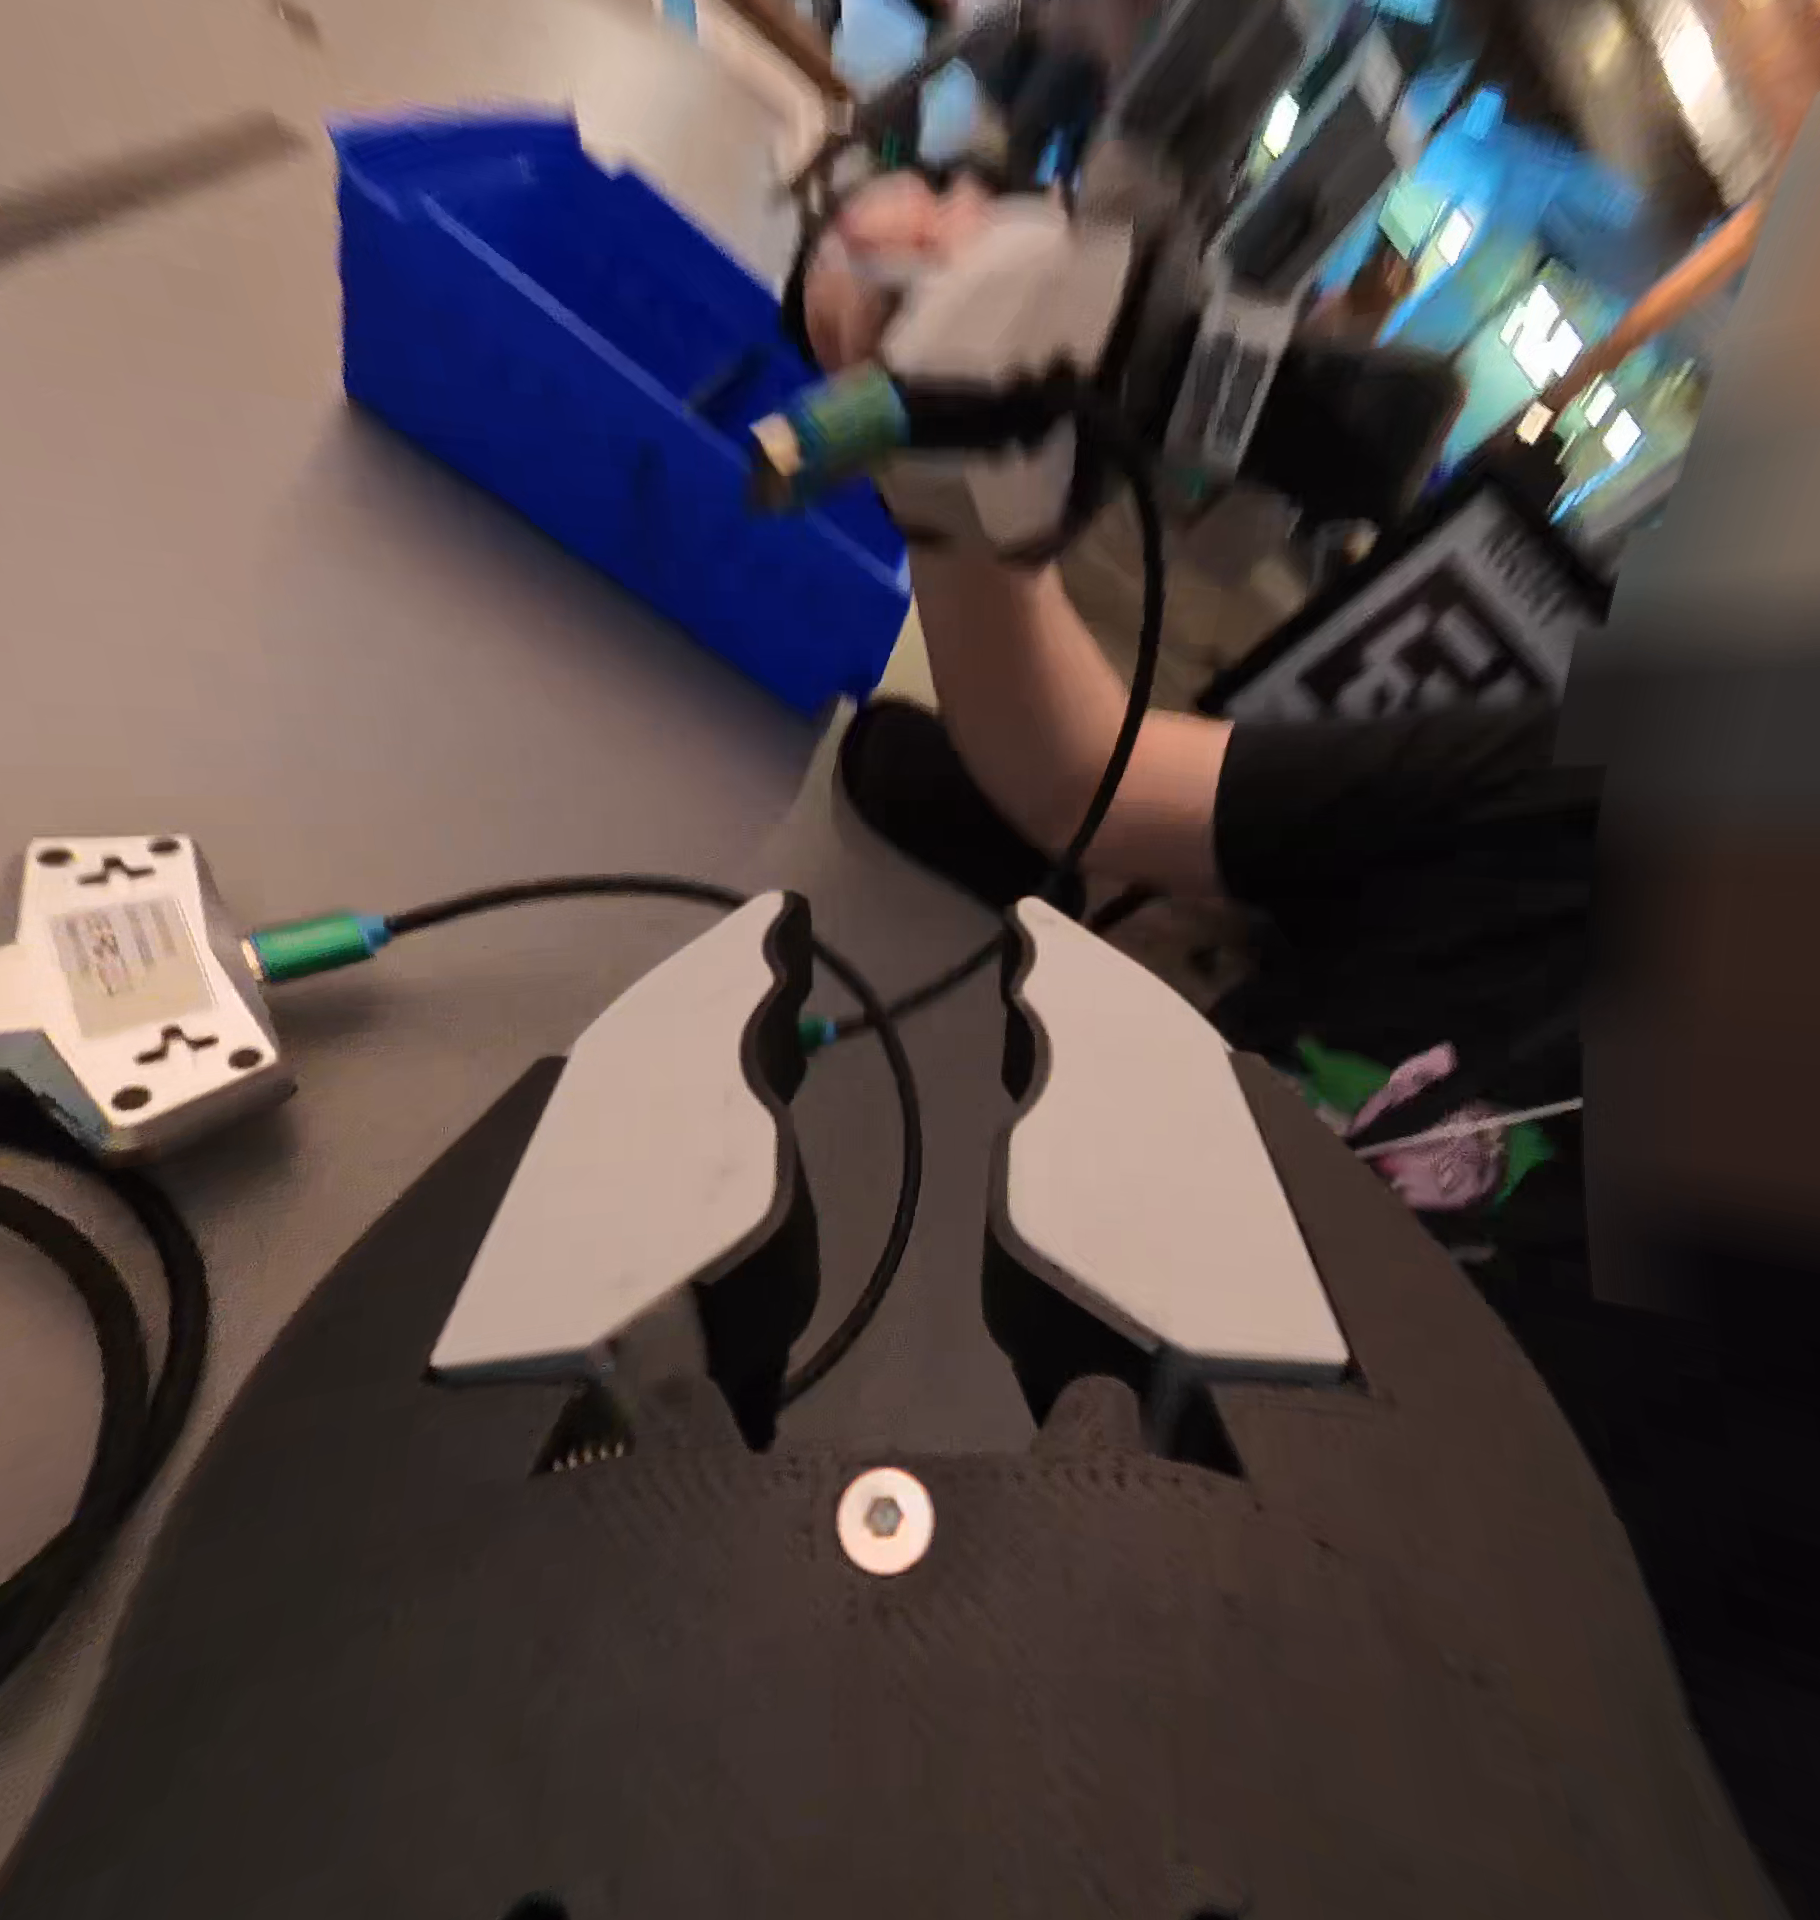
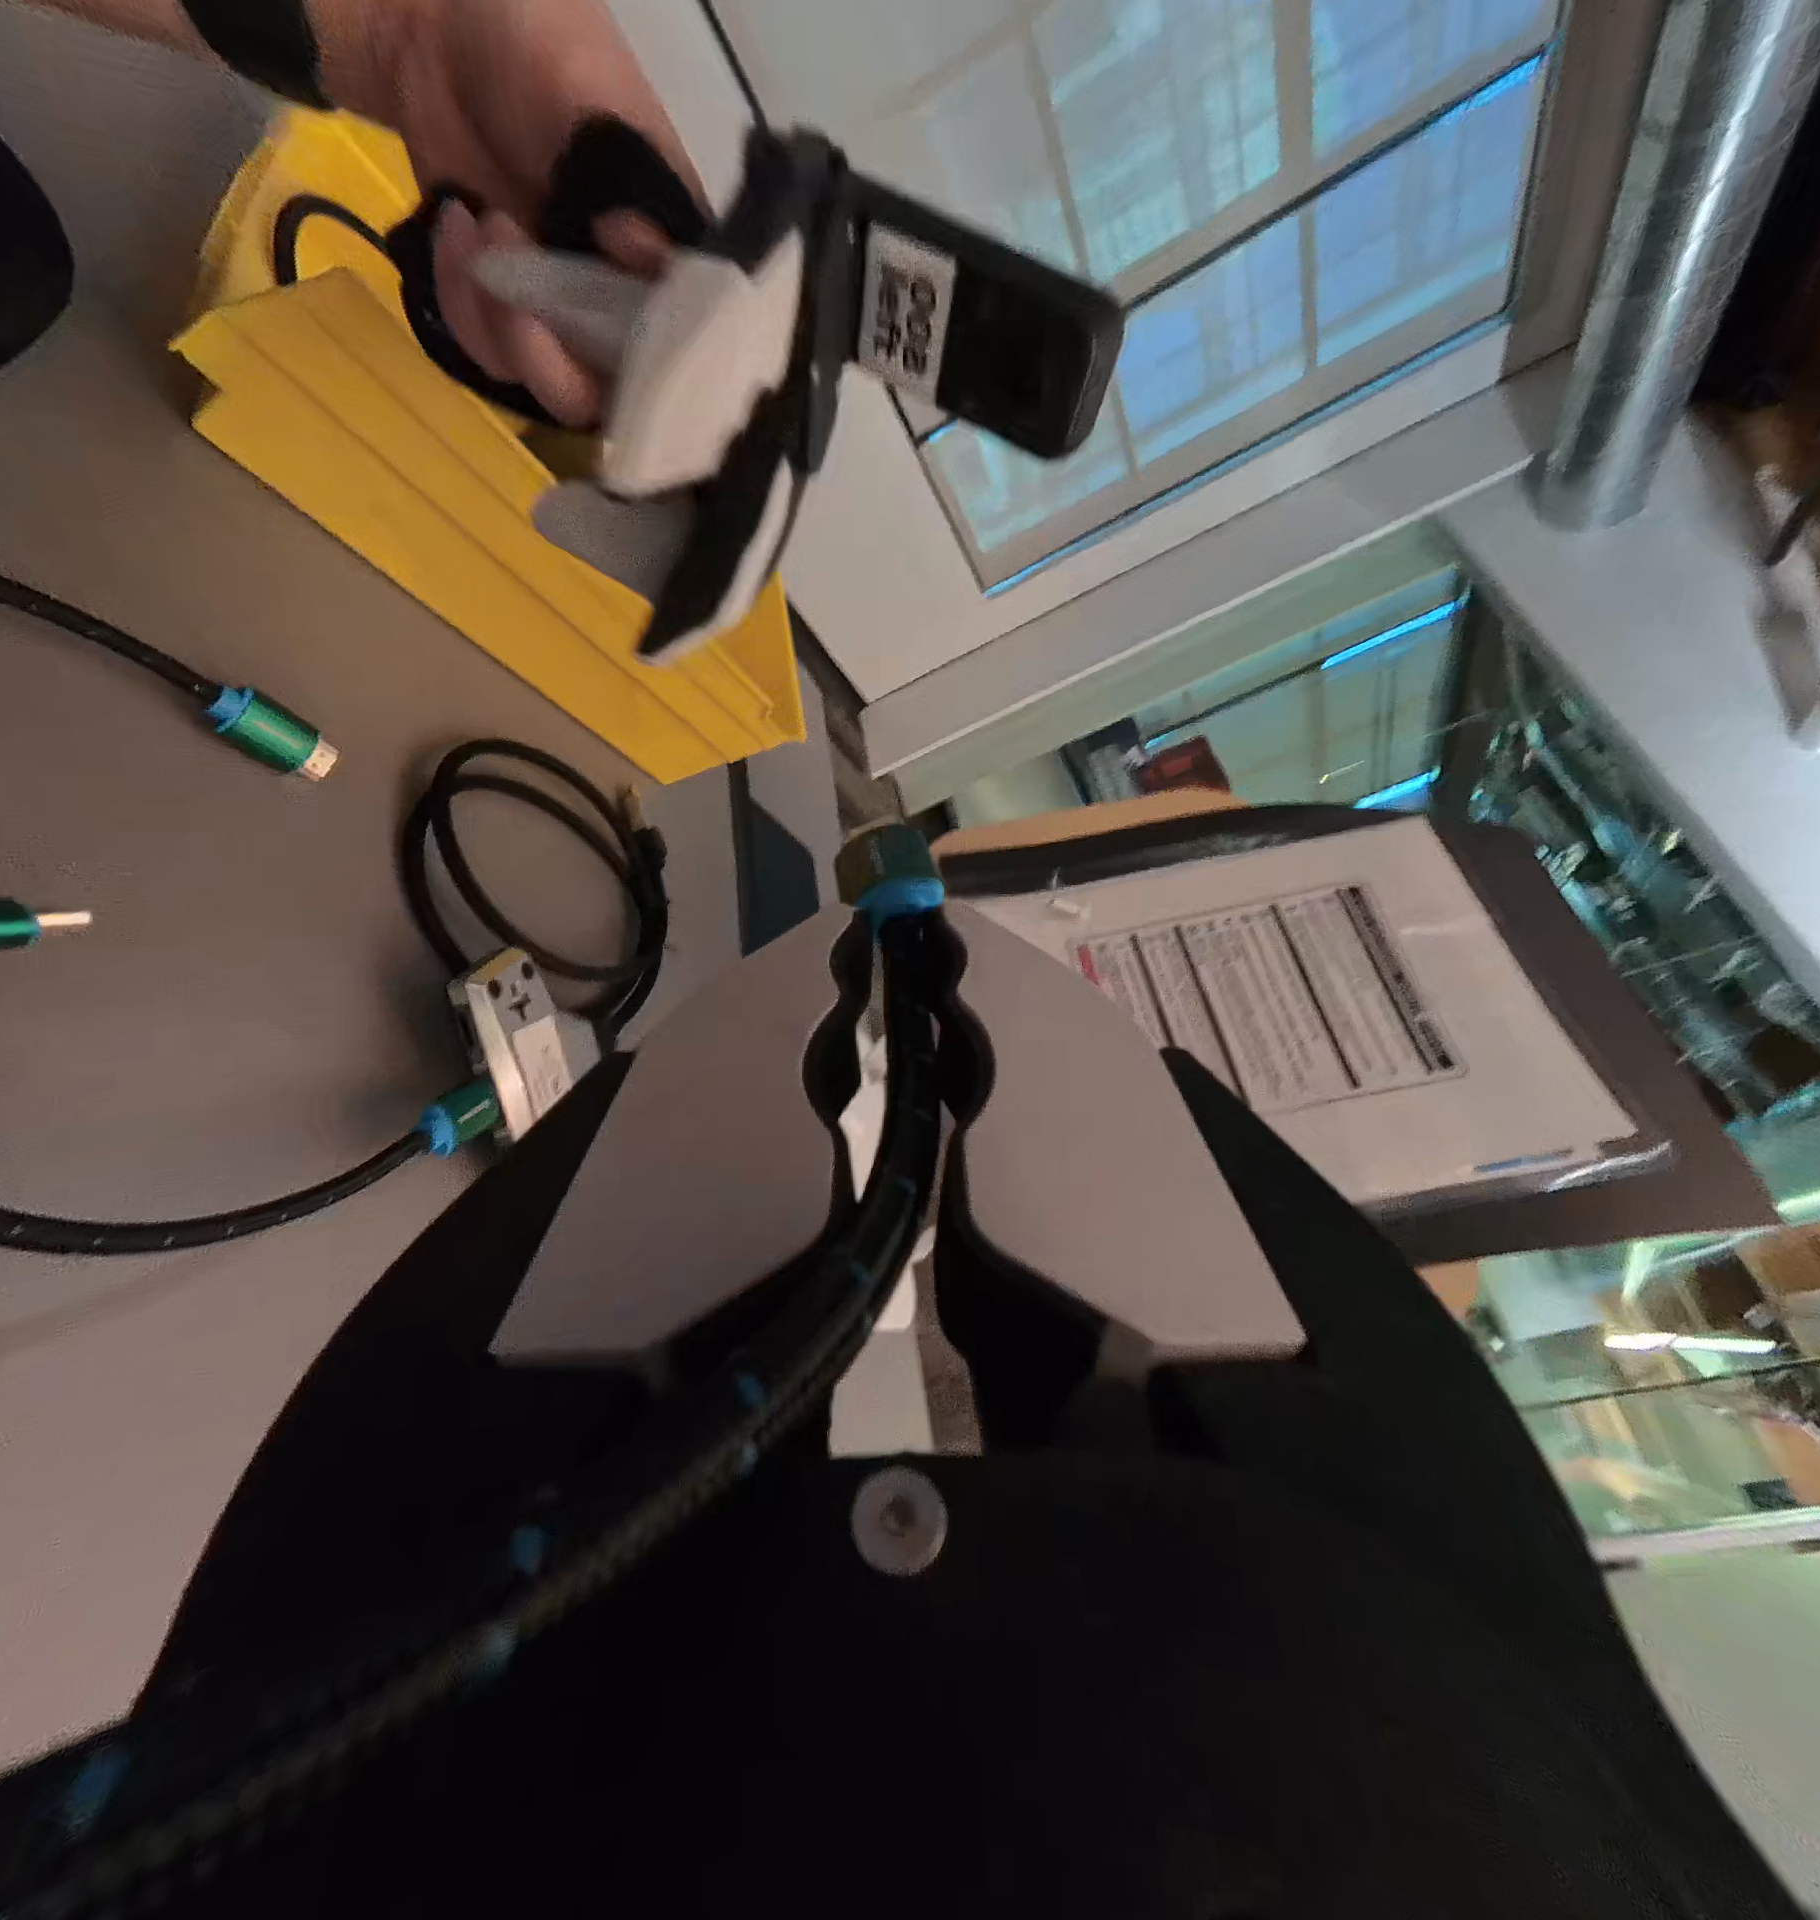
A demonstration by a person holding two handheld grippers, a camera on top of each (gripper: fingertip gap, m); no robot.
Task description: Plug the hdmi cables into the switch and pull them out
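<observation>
The silver HDMI switch (image 1: 106,997) lies underside up on the grey table, with one green HDMI plug (image 1: 314,940) seated in its side. My left gripper (image 1: 911,930) is open and empty, above the table to the right of the switch. My right gripper (image 2: 890,935) is shut on a black braided HDMI cable (image 2: 906,1039) just behind its green plug (image 2: 885,857) and holds it in the air. The left wrist view shows that plug (image 1: 833,426) sticking out of the right gripper (image 1: 906,416), over the blue bin. The switch (image 2: 516,1029) also shows in the right wrist view.
A blue bin (image 1: 594,364) stands at the back of the table. A yellow bin (image 2: 449,488) stands behind the left gripper (image 2: 698,592). Two loose green plugs (image 2: 272,732) (image 2: 12,925) and a coil of thin black cable (image 2: 542,862) lie near the switch. A thick cable (image 1: 158,1351) loops at the left. The gap from one gripper's tips to the other's is roughly 10 cm. About 20 cm separates my left fingertips from the silver HDMI switch (image 1: 106,997).
</observation>
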